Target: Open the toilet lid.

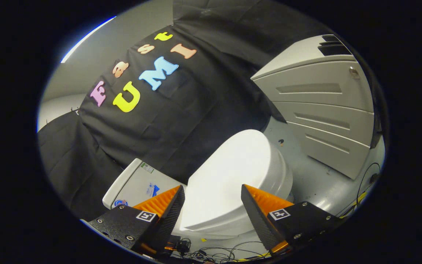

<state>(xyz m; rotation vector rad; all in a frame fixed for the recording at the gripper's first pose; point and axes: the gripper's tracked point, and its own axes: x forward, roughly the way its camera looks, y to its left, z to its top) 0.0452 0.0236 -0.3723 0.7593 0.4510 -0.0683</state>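
Gripper (213,200) fingers are held apart above the closed toilet lid (233,176), untouched; the cistern (137,183) is seen beside the lid, the cabinet (324,110) beyond it.

Black cloth (196,110) drapes the far wall. A grey drawer cabinet (324,106) stands to the right on a pale floor (313,179), with loose cables (218,253) lying near.

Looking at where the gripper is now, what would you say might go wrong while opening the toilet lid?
The gripper is open with the closed toilet lid beyond its fingers, untouched. The lid looks smooth and glossy, so the fingers might slip off its rim. Loose cables on the floor below could snag.
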